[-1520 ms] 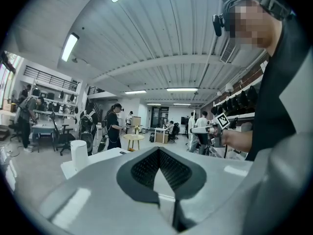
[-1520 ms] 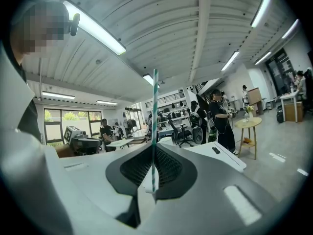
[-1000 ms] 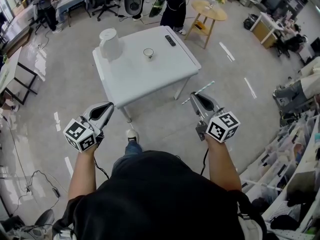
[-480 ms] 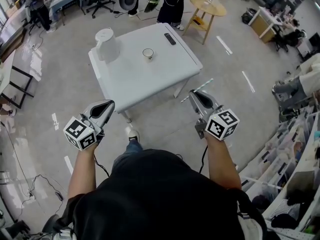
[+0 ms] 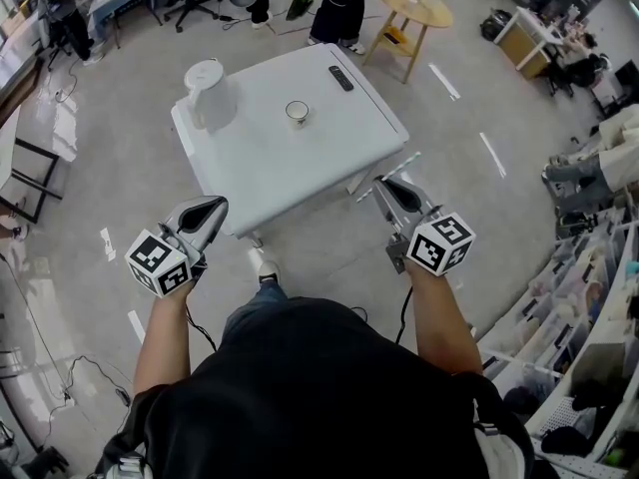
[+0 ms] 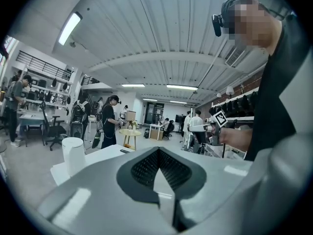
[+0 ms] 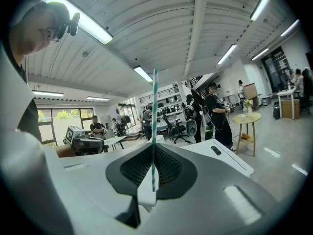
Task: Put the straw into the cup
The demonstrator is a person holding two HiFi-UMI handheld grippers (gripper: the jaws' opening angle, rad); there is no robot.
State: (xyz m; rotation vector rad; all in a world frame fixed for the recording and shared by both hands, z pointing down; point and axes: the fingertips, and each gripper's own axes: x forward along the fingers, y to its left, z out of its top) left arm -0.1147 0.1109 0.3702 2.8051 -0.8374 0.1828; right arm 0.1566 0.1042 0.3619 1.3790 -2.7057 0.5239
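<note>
Green-striped straw pinched in right hand-held gripper; left hand-held gripper seemingly closed.

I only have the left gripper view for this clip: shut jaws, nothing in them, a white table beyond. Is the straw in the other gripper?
Observer: Yes. The right gripper is shut on a green-and-white striped straw, which sticks out past its jaws.
Operator: Where is the cup?
Observer: The cup stands upright near the middle of the white table, between a white jug and a dark remote.
Operator: Is the straw above it?
Observer: No. In the head view the straw hangs over the floor, off the table's near right side, well short of the cup.
</note>
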